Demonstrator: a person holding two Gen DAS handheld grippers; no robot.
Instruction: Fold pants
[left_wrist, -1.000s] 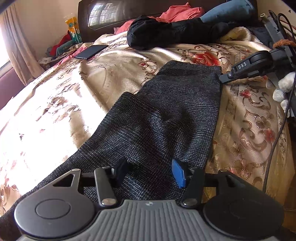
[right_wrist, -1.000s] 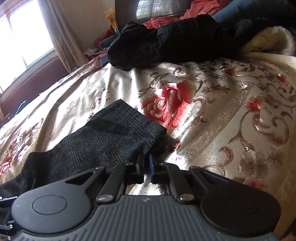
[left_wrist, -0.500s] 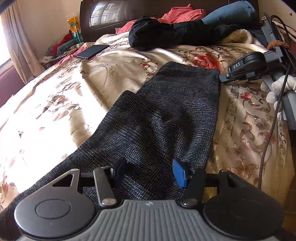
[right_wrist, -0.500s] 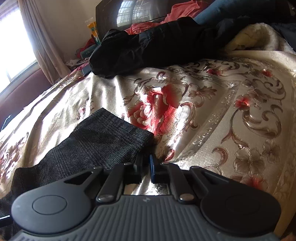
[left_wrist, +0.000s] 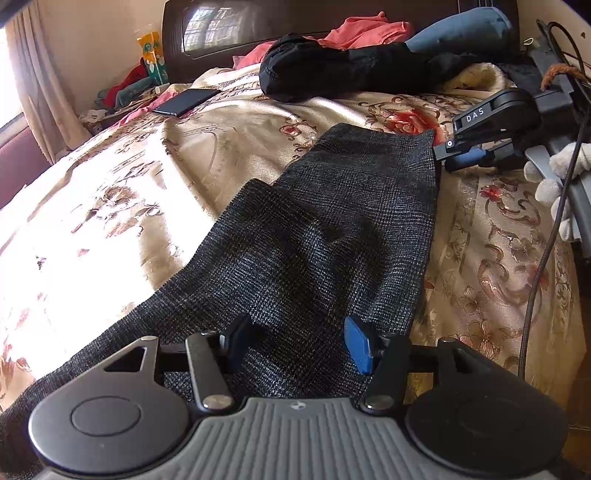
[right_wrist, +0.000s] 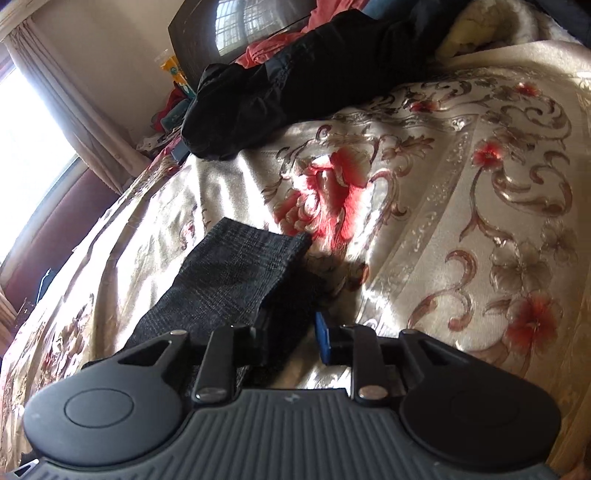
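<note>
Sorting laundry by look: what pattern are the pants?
Dark grey fine check weave on the pants; clearest in the left wrist view.

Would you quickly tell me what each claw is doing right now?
Left claw: open, over the dark grey knitted pants.
Right claw: open, pants end between its fingers.

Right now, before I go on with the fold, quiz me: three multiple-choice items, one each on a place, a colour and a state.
1. Where does the phone lie?
A. on the pants
B. on the bedspread near the headboard
C. on the floor

2. What colour are the pants?
A. red
B. cream
C. dark grey

3. How stands the right gripper?
A. open
B. shut
C. out of view

Key: 1 B, it sits on the bedspread, far from the pants. 2 C, dark grey weave. 3 A, a gap shows between its fingers at the pants' end.
</note>
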